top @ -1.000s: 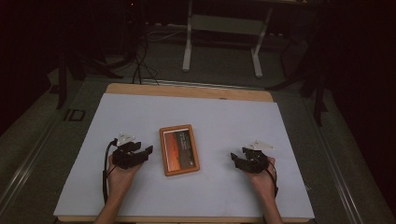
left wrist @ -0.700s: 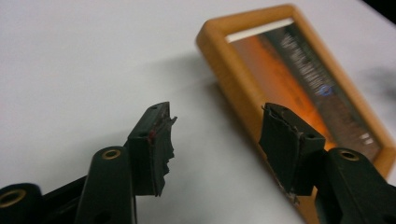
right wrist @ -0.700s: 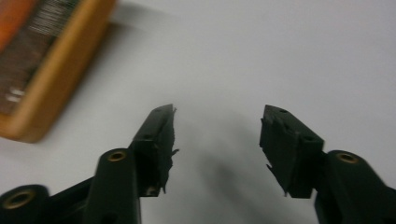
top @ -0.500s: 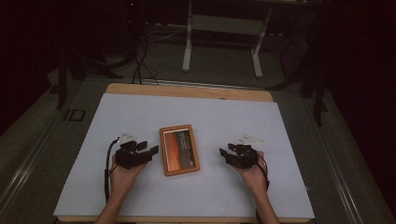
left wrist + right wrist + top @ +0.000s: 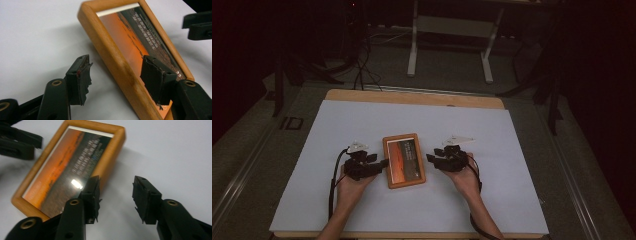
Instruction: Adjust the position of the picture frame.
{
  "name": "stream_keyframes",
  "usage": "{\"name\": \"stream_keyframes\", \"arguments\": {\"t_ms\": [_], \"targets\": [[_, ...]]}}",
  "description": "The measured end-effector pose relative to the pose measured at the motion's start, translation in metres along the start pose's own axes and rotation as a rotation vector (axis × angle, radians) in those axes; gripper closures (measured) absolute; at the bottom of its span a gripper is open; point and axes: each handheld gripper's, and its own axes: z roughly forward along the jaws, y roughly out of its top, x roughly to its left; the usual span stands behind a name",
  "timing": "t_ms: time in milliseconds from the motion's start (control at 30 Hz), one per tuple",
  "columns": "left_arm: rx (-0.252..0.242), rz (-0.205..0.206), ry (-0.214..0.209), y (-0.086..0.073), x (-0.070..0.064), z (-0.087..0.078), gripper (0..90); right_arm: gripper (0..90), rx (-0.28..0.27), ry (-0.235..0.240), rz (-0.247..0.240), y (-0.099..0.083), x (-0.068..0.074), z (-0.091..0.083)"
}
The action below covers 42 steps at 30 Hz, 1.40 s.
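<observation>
Up close, the wooden picture frame (image 5: pixel 403 160) holds an orange sunset print with a dark band of pale lettering too blurred to read; a small mark sits near one corner. It lies flat at the middle of the white table (image 5: pixel 512 150). The left gripper (image 5: pixel 116 77) is spread open astride the frame's left edge. The right gripper (image 5: pixel 116 196), also open, has one jaw over the frame's right edge.
</observation>
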Motion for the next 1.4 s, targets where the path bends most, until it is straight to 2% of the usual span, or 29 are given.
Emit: {"name": "stream_keyframes", "arguments": {"t_ms": [133,200,233,267,300,400,467,533,567,633,733,767,833,1000,1067,1100,1233,1400], "targets": [[0.020,0.004,-0.004,-0.001,-0.002,0.006,40.4,49.0,0.026,0.051,0.031,0.004,0.002,0.013],[0.026,0.007,-0.002,-0.001,-0.002,0.008,39.5,46.6,0.032,0.054,0.032,0.005,0.003,0.016],[0.039,0.003,-0.010,-0.002,-0.001,0.012,38.8,41.9,0.066,0.065,0.046,0.005,0.004,0.026],[0.039,0.003,-0.010,-0.002,-0.001,0.012,38.1,40.2,0.070,0.077,0.054,0.006,0.004,0.028],[0.043,-0.004,-0.040,-0.002,0.001,0.016,37.3,38.1,0.078,0.095,0.070,0.006,0.004,0.032],[0.051,-0.008,-0.059,-0.002,0.001,0.018,37.2,34.6,0.097,0.131,0.101,0.006,0.002,0.041],[0.065,-0.028,-0.076,-0.002,0.001,0.020,36.3,31.6,0.108,0.160,0.113,0.006,0.001,0.046],[0.067,-0.033,-0.080,-0.002,0.001,0.021,34.9,30.2,0.124,0.170,0.113,0.006,0.001,0.049],[0.080,-0.031,-0.098,-0.002,0.000,0.024,34.2,29.7,0.129,0.183,0.115,0.006,0.001,0.051],[0.085,-0.024,-0.107,-0.002,-0.002,0.025,34.6,29.6,0.136,0.200,0.122,0.006,0.001,0.054],[0.087,-0.023,-0.106,-0.002,-0.002,0.025,35.0,29.6,0.148,0.221,0.128,0.006,0.002,0.056],[0.087,-0.030,-0.110,-0.001,-0.001,0.025,35.6,31.2,0.153,0.246,0.136,0.006,0.001,0.058],[0.088,-0.030,-0.108,-0.001,-0.001,0.025,35.9,31.5,0.157,0.264,0.149,0.006,0.000,0.060],[0.093,-0.035,-0.106,-0.001,-0.002,0.025,36.5,34.4,0.161,0.276,0.172,0.005,-0.002,0.059],[0.098,-0.048,-0.129,-0.001,-0.001,0.024,38.2,36.9,0.160,0.268,0.187,0.003,-0.002,0.056],[0.098,-0.046,-0.135,-0.001,-0.001,0.024,39.6,38.4,0.155,0.265,0.207,0.002,-0.003,0.053],[0.086,-0.036,-0.152,0.000,-0.005,0.024,43.0,43.7,0.128,0.262,0.237,-0.003,-0.005,0.042],[0.085,-0.030,-0.168,0.001,-0.011,0.026,45.0,45.9,0.128,0.228,0.224,-0.006,-0.004,0.028]]}}
